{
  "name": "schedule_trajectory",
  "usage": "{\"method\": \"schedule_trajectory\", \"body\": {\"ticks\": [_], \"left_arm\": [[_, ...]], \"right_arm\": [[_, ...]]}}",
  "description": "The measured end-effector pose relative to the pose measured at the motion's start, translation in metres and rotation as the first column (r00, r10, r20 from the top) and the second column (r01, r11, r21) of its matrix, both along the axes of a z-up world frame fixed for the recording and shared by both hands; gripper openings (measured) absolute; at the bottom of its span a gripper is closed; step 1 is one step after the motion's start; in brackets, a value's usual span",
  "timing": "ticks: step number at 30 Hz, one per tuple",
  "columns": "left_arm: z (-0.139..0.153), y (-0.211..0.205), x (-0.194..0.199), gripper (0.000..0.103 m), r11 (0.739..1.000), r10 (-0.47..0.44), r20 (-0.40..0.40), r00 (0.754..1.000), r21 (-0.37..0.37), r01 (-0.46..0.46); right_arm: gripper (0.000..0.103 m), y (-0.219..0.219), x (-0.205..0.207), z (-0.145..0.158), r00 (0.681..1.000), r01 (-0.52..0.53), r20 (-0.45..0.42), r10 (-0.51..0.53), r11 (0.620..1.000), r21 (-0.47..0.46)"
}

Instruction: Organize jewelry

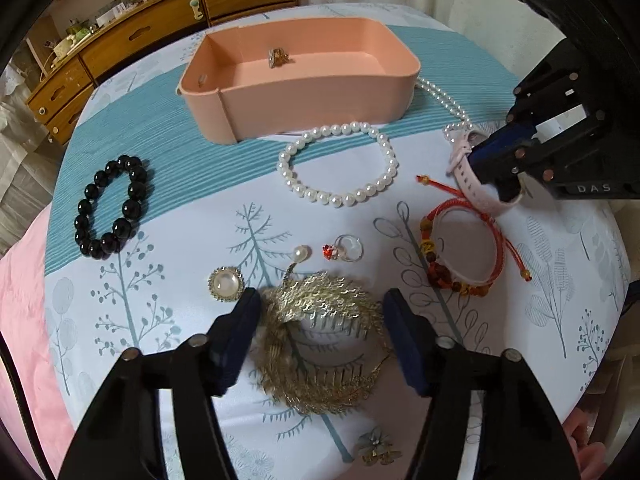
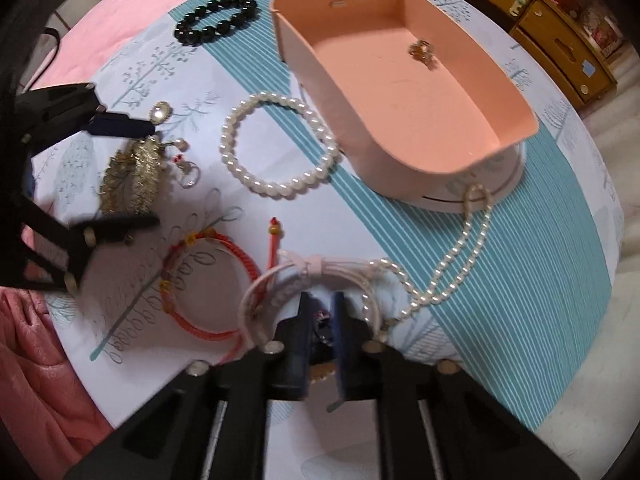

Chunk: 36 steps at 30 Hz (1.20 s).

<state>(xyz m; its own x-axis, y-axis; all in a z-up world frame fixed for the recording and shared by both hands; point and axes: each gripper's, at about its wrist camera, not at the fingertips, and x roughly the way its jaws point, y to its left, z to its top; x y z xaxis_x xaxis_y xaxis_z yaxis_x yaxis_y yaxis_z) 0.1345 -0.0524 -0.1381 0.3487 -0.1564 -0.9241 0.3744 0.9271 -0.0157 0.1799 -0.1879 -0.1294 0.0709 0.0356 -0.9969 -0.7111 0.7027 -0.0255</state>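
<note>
A pink tray [image 1: 320, 98] [image 2: 320, 72] holds one small brooch [image 1: 278, 57] [image 2: 422, 49]. My left gripper [image 1: 318, 320] [image 2: 150, 176] is open, its fingers on either side of gold leaf hair combs [image 1: 320, 344] [image 2: 128, 176] on the cloth. My right gripper [image 2: 322, 320] [image 1: 494, 168] is shut on a pale pink watch [image 1: 470, 172] [image 2: 280, 284]. On the cloth lie a pearl bracelet [image 1: 340, 162] [image 2: 280, 146], a black bead bracelet [image 1: 110, 206] [image 2: 218, 18], a red cord bracelet [image 1: 464, 250] [image 2: 200, 280], a ring [image 1: 346, 249], a pearl brooch [image 1: 225, 283] and a pearl necklace [image 2: 452, 264].
The jewelry lies on a round surface with a white and teal tree-print cloth [image 1: 180, 240]. A pink quilt [image 2: 36, 360] lies around it. A wooden drawer cabinet [image 1: 160, 28] stands behind. A small flower hair clip [image 1: 378, 448] lies near the front edge.
</note>
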Motion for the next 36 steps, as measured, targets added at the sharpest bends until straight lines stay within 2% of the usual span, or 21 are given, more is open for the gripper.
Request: {"method": "schedule_trajectory", "body": {"ticks": [3,7,15,23,27,33,36], "left_arm": [[0.000,0.001,-0.002,0.059,1.000,0.003,0.006,1.000,0.001,-0.003],[0.001,0.002,-0.003,0.059,1.000,0.010,-0.009,1.000,-0.001,-0.010],[0.019,0.013,0.001,0.059,0.999,0.033,0.017,0.999,-0.025,-0.032],[0.047,0.020,0.010,0.059,0.997,0.056,0.082,0.995,-0.051,-0.052],[0.063,0.025,0.018,0.059,0.996,0.077,0.119,0.990,-0.060,-0.070],[0.093,0.029,0.039,0.059,0.992,0.101,0.192,0.976,-0.089,-0.085],[0.107,0.030,0.058,0.059,0.988,0.125,0.227,0.966,-0.121,-0.100]], "right_arm": [[0.007,-0.003,-0.011,0.000,1.000,-0.020,0.018,0.020,1.000,-0.007],[0.007,-0.011,-0.015,0.000,1.000,0.004,0.009,-0.004,1.000,0.020],[0.007,-0.036,-0.019,0.028,0.997,0.070,0.012,-0.073,0.981,0.182],[0.008,-0.054,-0.022,0.077,0.987,0.086,0.097,-0.130,0.927,0.364],[0.008,-0.042,-0.016,0.093,0.977,0.087,0.143,-0.161,0.903,0.421],[0.008,-0.036,0.003,0.112,0.959,0.102,0.174,-0.223,0.848,0.521],[0.008,-0.038,0.017,0.121,0.947,0.121,0.178,-0.269,0.808,0.577]]}}
